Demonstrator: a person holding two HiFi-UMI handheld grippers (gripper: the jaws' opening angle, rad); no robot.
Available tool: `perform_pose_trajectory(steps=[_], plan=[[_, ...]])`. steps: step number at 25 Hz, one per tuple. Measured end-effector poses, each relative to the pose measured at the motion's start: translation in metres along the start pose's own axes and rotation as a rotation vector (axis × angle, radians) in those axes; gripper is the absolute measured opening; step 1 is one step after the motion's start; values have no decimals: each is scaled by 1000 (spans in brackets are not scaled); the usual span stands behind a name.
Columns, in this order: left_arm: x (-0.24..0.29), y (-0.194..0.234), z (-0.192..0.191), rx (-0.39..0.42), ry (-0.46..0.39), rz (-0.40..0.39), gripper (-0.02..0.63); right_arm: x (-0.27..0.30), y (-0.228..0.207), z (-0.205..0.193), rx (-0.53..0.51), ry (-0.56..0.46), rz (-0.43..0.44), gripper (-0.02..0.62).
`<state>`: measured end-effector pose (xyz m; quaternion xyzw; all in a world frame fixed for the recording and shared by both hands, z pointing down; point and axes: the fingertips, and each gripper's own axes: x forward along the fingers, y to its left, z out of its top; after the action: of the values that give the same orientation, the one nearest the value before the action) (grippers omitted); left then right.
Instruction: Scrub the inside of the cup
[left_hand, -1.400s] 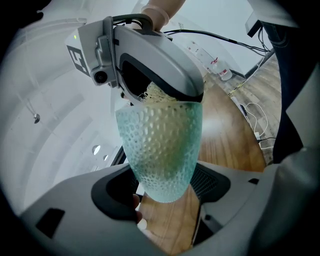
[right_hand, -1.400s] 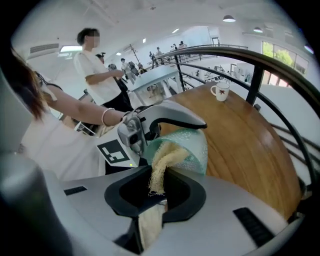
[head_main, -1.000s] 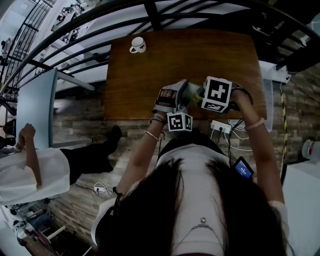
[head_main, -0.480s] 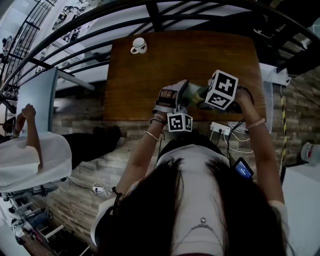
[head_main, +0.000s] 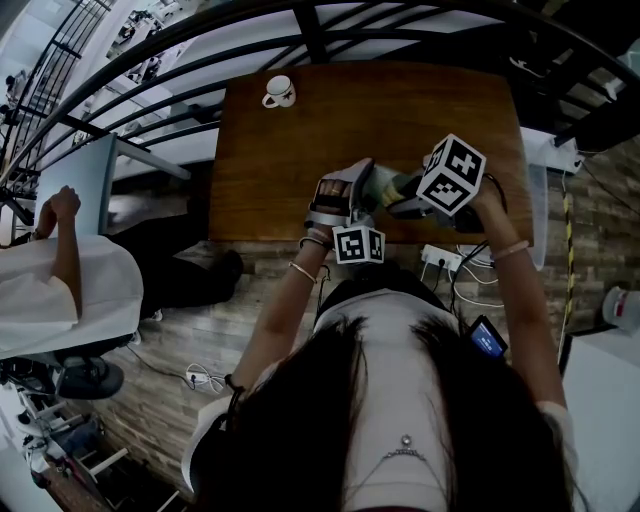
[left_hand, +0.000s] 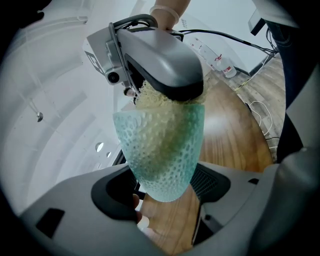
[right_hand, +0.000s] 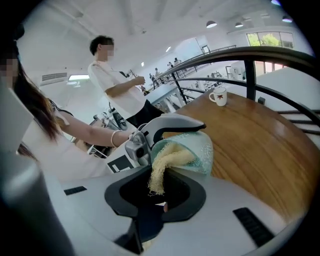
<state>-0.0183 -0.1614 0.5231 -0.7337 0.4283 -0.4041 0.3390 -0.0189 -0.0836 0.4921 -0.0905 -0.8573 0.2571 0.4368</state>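
Note:
A teal dimpled glass cup is held off the table with its base between the jaws of my left gripper, which is shut on it. In the right gripper view the cup lies on its side, mouth toward the camera. A yellow fibrous scrub pad reaches from my right gripper, which is shut on it, into the cup's mouth. From the left gripper view the pad shows through the glass under the right gripper. In the head view both grippers meet at the cup above the table's near edge.
A white mug stands at the far left corner of the brown wooden table. A curved black railing runs beyond the table. A person in white is on the floor at the left. Cables lie below the near edge.
My right gripper has swung a little right and up, tilting its marker cube, with the pad still in the cup. The left gripper holds still. The person at left has shifted.

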Motion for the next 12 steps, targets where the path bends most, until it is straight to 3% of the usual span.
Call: perform_pose_trajectory(steps=[12], plan=[[0,8,-6,-29,15,24,336,-5,3,20,144,-230,118,81]])
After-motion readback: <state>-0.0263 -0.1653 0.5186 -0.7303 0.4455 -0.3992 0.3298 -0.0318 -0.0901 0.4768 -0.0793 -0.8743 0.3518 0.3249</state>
